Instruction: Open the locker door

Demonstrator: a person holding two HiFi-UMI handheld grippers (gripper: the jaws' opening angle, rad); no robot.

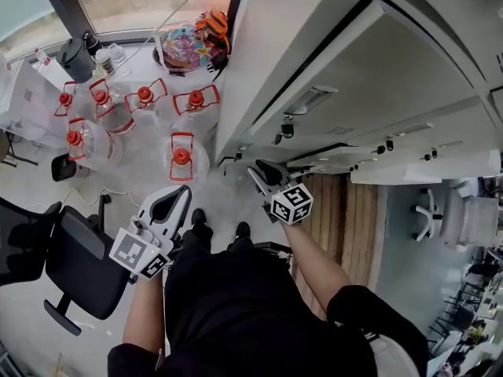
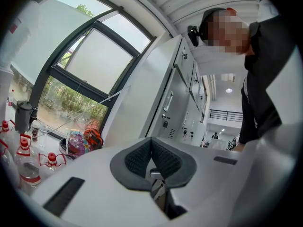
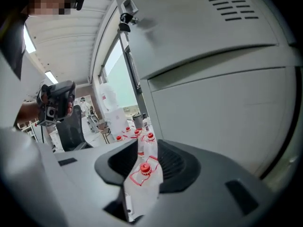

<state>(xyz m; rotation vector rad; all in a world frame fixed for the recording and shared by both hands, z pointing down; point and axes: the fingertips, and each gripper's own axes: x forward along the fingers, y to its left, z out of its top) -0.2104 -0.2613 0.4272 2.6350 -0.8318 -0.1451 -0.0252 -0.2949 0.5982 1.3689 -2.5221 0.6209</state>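
The grey locker bank (image 1: pixel 259 45) fills the upper right of the head view. One locker door (image 1: pixel 369 77) has a recessed handle (image 1: pixel 310 99), and a dark gap runs along its upper-left edge. My right gripper (image 1: pixel 262 173) hangs just below that door, close to a small lock knob (image 1: pixel 287 129). Its jaws stand open with nothing between them; in the right gripper view (image 3: pixel 144 150) floor bottles show through the gap, and a vented door panel (image 3: pixel 222 103) rises at the right. My left gripper (image 1: pixel 178 197) is held lower left, away from the lockers. In the left gripper view (image 2: pixel 151 148) its pads meet on nothing.
Several big water jugs with red caps (image 1: pixel 181 157) stand on the floor left of the lockers. A black office chair (image 1: pixel 75 265) sits at lower left. A dark kettle (image 1: pixel 76 57) and a colourful bag (image 1: pixel 182 47) lie by the window. Wooden floor slats (image 1: pixel 346 218) run at the right.
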